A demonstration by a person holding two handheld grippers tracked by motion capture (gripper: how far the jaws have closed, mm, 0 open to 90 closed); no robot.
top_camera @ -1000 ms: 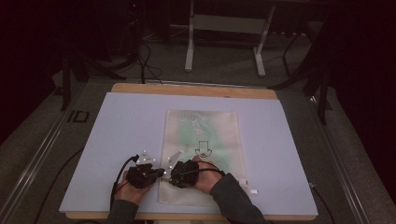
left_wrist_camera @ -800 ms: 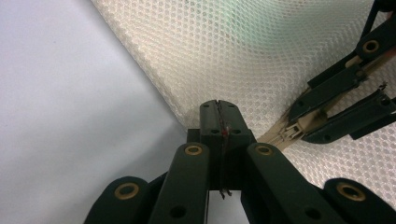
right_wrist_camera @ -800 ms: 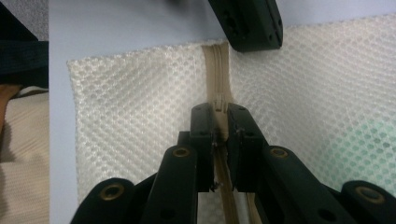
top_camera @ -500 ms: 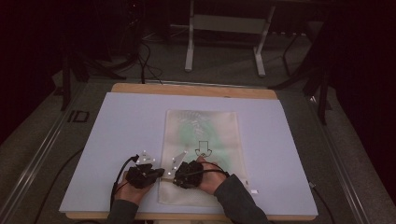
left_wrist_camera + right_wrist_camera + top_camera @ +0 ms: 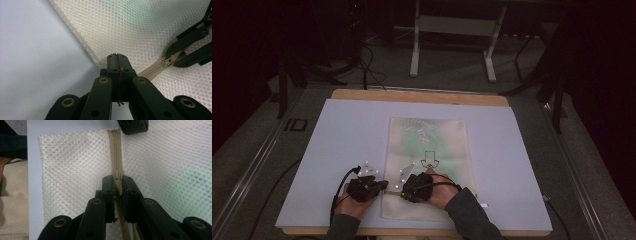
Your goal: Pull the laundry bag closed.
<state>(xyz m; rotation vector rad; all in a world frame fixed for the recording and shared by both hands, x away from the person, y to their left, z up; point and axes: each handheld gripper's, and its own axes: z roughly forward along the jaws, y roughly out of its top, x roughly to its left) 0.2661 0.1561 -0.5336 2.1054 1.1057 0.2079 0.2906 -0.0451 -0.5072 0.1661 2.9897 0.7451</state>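
Both claws, the left claw and the right claw, are matte black with brass-ringed pivots, small screws, grey three-cornered top plates and black trailing cables; sleeves are dark grey

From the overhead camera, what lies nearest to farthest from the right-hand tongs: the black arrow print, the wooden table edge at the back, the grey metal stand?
1. Black arrow print, on the mesh bag just beyond the right tongs.
2. Wooden table edge, at the far side.
3. Grey metal stand, on the floor behind.

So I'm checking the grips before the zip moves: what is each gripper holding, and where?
Left gripper pinches the mesh bag at its edge by the zip end; right gripper clamps the zip slider.
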